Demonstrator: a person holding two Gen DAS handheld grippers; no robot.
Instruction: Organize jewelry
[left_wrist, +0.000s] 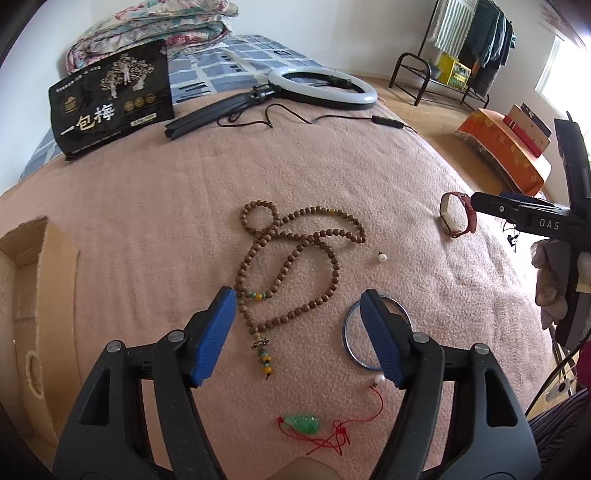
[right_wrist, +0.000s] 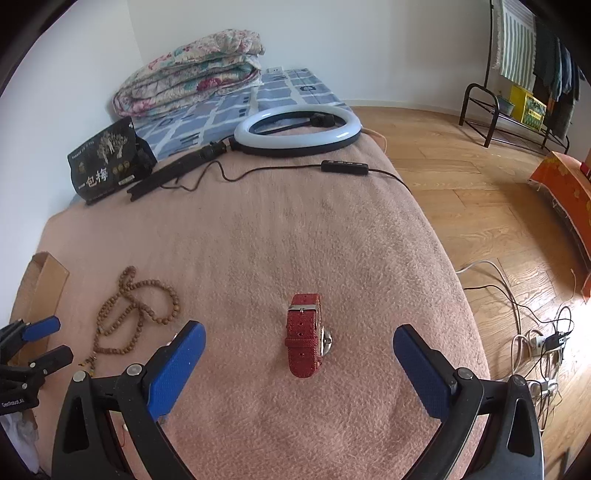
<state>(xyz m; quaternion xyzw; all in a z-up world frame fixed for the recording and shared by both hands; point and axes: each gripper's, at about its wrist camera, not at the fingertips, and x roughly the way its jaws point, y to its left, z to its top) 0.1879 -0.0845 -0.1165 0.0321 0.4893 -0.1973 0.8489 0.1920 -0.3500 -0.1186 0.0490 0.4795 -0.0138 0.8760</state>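
Observation:
A long wooden bead necklace (left_wrist: 291, 266) lies coiled on the pink blanket, just ahead of my open left gripper (left_wrist: 299, 299). A blue bangle (left_wrist: 354, 339) lies partly under its right finger. A green jade pendant on red cord (left_wrist: 304, 424) lies between the gripper arms, and a small white bead (left_wrist: 381, 257) lies to the right. A red-strapped watch (right_wrist: 306, 334) stands on edge between the fingers of my open right gripper (right_wrist: 299, 338). The watch (left_wrist: 458, 214) and right gripper also show in the left wrist view. The necklace (right_wrist: 136, 314) lies left in the right wrist view.
A cardboard box (left_wrist: 33, 280) holding a pale bracelet sits at the left bed edge. A ring light (left_wrist: 321, 86) with cable, a black snack bag (left_wrist: 110, 99) and folded quilts (right_wrist: 192, 70) lie farther back. The bed edge drops to wood floor with cables (right_wrist: 535, 339) on the right.

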